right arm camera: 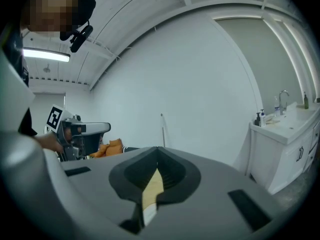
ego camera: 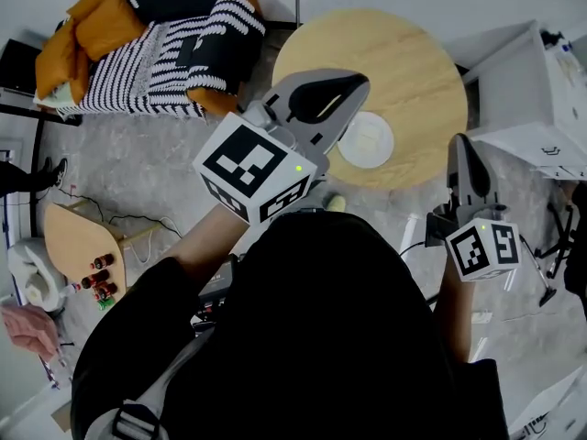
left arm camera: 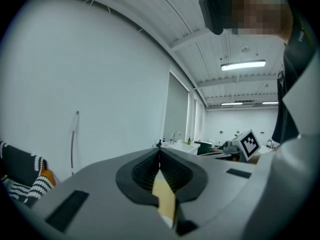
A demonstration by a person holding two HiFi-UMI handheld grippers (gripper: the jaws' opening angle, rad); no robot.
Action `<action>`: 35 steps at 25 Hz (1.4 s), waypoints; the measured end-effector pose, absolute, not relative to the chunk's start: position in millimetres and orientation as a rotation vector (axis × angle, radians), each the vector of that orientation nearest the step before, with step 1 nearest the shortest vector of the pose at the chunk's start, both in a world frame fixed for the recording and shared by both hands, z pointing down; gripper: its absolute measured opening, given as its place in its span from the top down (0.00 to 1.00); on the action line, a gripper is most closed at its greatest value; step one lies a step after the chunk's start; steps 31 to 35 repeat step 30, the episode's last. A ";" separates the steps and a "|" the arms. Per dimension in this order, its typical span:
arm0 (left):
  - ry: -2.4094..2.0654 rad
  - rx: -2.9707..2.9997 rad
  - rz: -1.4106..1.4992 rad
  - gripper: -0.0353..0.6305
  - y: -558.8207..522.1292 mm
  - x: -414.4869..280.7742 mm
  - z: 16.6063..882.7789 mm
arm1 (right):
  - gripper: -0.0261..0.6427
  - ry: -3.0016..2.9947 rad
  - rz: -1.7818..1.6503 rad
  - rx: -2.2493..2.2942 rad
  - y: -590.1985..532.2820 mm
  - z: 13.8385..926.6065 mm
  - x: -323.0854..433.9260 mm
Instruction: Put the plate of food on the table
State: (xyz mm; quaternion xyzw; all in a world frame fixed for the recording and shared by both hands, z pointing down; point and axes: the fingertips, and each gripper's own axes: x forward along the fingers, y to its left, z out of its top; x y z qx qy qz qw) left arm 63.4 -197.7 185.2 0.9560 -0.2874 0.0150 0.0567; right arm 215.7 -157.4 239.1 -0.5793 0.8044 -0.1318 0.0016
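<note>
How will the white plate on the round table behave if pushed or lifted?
The plate looks rigid, probably ceramic: likely breakable if dropped. Low and flat, it should slide on the smooth wooden table rather than tip.

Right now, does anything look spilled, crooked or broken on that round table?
Nothing stands out. The white plate lies flat on the round table, no spill around it. The left tongs and right tongs are shut, empty.

The head view looks steeply down over the round desk point(ego camera: 394, 53); the gripper views face roughly level (left's shows the right hand-held gripper point(left arm camera: 234, 147), right's the left hand-held gripper point(right arm camera: 103, 128)).
</note>
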 end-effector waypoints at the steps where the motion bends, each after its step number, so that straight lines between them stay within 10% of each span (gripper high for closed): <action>1: -0.871 2.900 0.042 0.93 -197.2 64.0 184.7 | 0.95 2.529 -0.410 -1.816 -157.4 239.2 215.0; 35: -0.880 2.905 0.031 0.93 -186.7 76.1 182.1 | 0.95 2.538 -0.420 -1.780 -154.9 242.2 220.7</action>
